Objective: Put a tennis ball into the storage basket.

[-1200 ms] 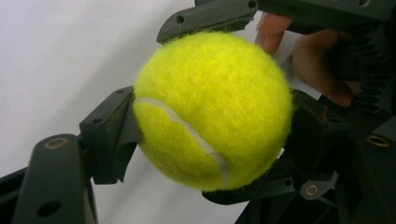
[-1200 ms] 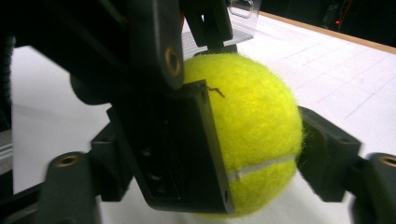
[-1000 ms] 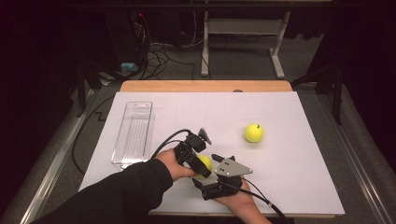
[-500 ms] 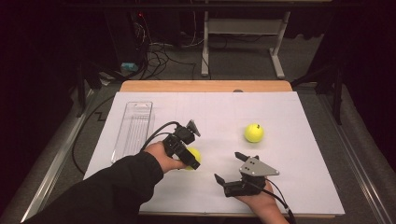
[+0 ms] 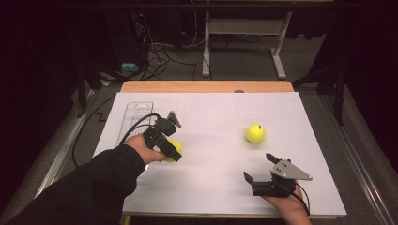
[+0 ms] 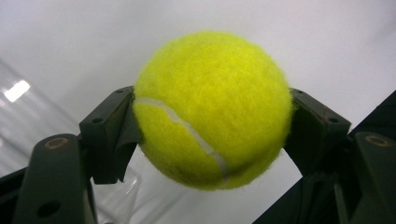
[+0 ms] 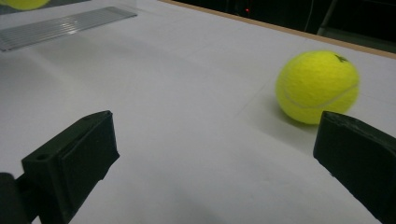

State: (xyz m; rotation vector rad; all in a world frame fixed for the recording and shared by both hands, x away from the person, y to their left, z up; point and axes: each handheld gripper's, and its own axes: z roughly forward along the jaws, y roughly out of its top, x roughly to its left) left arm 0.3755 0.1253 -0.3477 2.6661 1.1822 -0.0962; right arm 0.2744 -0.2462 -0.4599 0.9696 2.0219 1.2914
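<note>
A yellow tennis ball (image 6: 212, 107) is clamped between the two black jaws of my left gripper (image 6: 212, 128), which is shut on it. In the high view this gripper (image 5: 171, 150) holds the ball (image 5: 176, 149) just right of a clear plastic tray (image 5: 136, 117). A second tennis ball (image 5: 255, 133) lies on the white sheet at centre right. My right gripper (image 5: 259, 168) stands open near the front edge, below and slightly right of that ball. In the right gripper view the ball (image 7: 317, 86) lies ahead of the gripper (image 7: 215, 154), close to its right-hand jaw, with nothing between the jaws.
The white sheet (image 5: 211, 187) covers a table with a wooden far edge (image 5: 206, 86). The clear tray (image 7: 60, 28) lies lengthwise along the left side. Cables and a desk frame (image 5: 244, 37) sit on the dark floor beyond the table.
My left gripper has carried its ball left and slightly up, toward the clear tray. The right gripper has drawn away from it to the right along the front edge, jaws open.
</note>
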